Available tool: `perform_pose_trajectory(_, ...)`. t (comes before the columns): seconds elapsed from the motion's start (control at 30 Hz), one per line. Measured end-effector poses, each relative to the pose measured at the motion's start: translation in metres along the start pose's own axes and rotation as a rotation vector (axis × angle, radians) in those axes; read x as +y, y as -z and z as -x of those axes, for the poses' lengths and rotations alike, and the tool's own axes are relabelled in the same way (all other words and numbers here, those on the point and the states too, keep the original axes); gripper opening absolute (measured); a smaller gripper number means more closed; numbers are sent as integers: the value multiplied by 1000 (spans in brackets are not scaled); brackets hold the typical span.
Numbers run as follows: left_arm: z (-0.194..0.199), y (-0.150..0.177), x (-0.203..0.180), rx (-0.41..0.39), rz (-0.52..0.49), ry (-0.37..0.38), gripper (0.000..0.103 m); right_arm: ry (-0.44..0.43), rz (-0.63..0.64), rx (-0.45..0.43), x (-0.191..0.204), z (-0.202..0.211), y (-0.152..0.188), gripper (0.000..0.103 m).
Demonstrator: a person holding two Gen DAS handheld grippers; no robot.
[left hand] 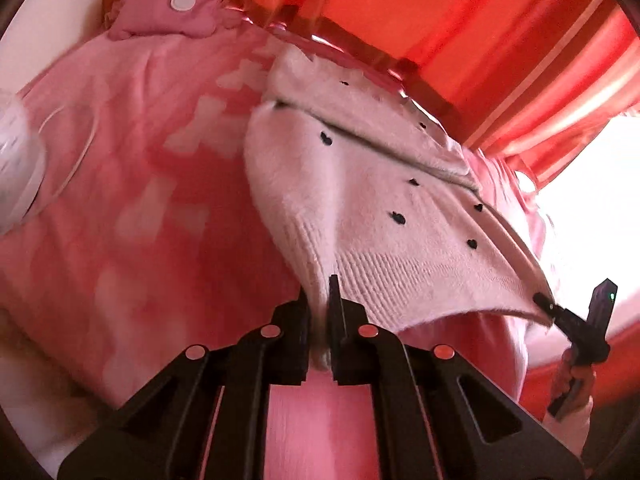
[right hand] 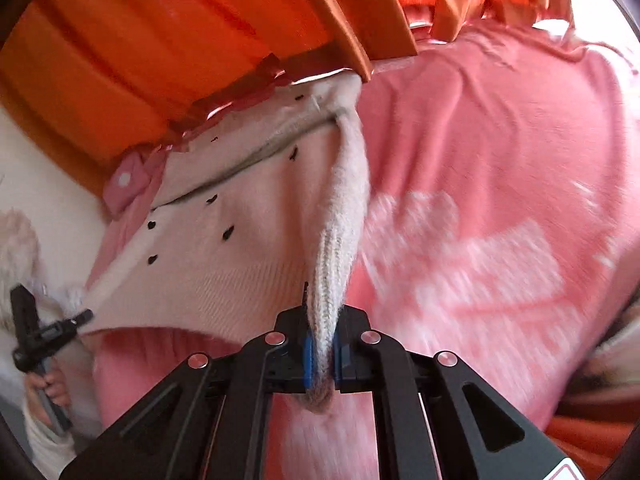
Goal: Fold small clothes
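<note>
Two grippers held one small garment, a pale pink knitted sweater (left hand: 372,208) with little black hearts, above a bed covered by a pink blanket (left hand: 132,184) with white blocky shapes.

At the far left of the left wrist view, a white round object (left hand: 16,168) lay on the blanket, blurred, with a thin white cord beside it. Further back, near the head of the bed, a darker pink cushion (left hand: 168,12) with a white round spot rested against the edge. Orange-red curtains (left hand: 460,12) hung behind the bed.

In the middle of this view, the left gripper (left hand: 318,304) had its fingers pressed together on the ribbed hem of the sweater, at one bottom corner; the fabric ran up and away from the fingers. The body of the sweater hung stretched and lifted between the two grippers, its upper part lying on the blanket near the curtains. At the right, the right gripper (left hand: 546,306) pinched the other bottom corner of the hem, and a hand (left hand: 576,376) gripped its handle.

In the right wrist view, the left gripper (right hand: 82,316) showed at the left, on its corner of the hem. The right gripper (right hand: 322,320) was narrowed on a bunched, ribbed fold of the sweater (right hand: 224,264), squeezed between blue pads (right hand: 308,360). To the right, the blanket (right hand: 500,200) spread out, blurred.
</note>
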State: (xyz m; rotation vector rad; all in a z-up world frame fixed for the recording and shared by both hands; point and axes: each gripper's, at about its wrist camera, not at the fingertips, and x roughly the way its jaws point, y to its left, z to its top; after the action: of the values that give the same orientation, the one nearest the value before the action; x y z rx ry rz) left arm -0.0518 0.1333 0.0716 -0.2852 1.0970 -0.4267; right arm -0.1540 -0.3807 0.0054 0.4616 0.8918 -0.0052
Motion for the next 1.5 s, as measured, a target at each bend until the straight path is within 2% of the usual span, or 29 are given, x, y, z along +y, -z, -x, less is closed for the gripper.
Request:
perform_pose_trajectory(0.1, 22, 55, 7, 70, 33, 39, 6, 48, 36, 54, -4, 26, 44, 6)
perform_pose_trajectory(0.17, 33, 79, 4, 96, 60, 62, 6, 72, 72, 70, 1, 49, 66, 6)
perform_pose_trajectory(0.23, 54, 92, -3, 72, 77, 80, 6, 62, 86, 51, 8, 68, 71, 7)
perform_pose_trajectory(0.33, 87, 57, -21, -78, 31, 105, 6, 50, 94, -79, 22, 90, 42, 7)
perform_pose_trajectory(0.4, 94, 12, -34, -207, -51, 88, 6, 41, 88, -239, 26, 91, -2, 7)
perform_pose_trajectory(0.47, 80, -42, -45, -309, -96, 66, 6, 42, 47, -359, 25, 78, -41, 7)
perform_pose_trajectory(0.53, 59, -80, -48, -363, -94, 35, 6, 17, -46, -424, 17, 50, -80, 7)
perform_pose_trajectory(0.63, 3, -139, -44, -414, -55, -48, 6, -12, -209, -437, 2, -21, -137, 7)
perform_pose_trajectory(0.67, -25, -159, -38, -392, -11, -54, 6, -8, -236, -419, -1, -43, -149, 7)
perform_pose_trajectory(0.77, -90, -188, -13, -329, 90, -75, 6, 24, -300, -353, -5, -108, -172, 7)
perform_pose_trajectory(0.93, -159, -193, 20, -284, 194, -117, 6, 78, -335, -264, -14, -182, -187, 9)
perform_pose_trajectory(1.07, -174, -194, 26, -271, 194, -129, 7, 28, -364, -261, -21, -188, -188, 11)
perform_pose_trajectory(1.2, -170, -205, 14, -347, 119, -185, 13, -13, -366, -289, -25, -185, -193, 14)
perform_pose_trajectory(1.27, -168, -207, 11, -377, 94, -194, 26, -16, -355, -304, -25, -182, -194, 17)
perform_pose_trajectory(1.3, -165, -208, 11, -393, 89, -207, 40, -22, -350, -307, -24, -181, -195, 22)
perform_pose_trajectory(1.33, -162, -207, 11, -405, 92, -214, 48, -33, -346, -304, -24, -181, -195, 25)
perform_pose_trajectory(1.4, -160, -206, 13, -418, 101, -207, 51, -43, -347, -304, -25, -180, -195, 38)
perform_pose_trajectory(1.47, -160, -206, 15, -413, 113, -199, 55, -26, -356, -356, -28, -170, -194, 52)
perform_pose_trajectory(1.5, -160, -206, 15, -414, 116, -200, 59, -34, -361, -388, -30, -163, -193, 55)
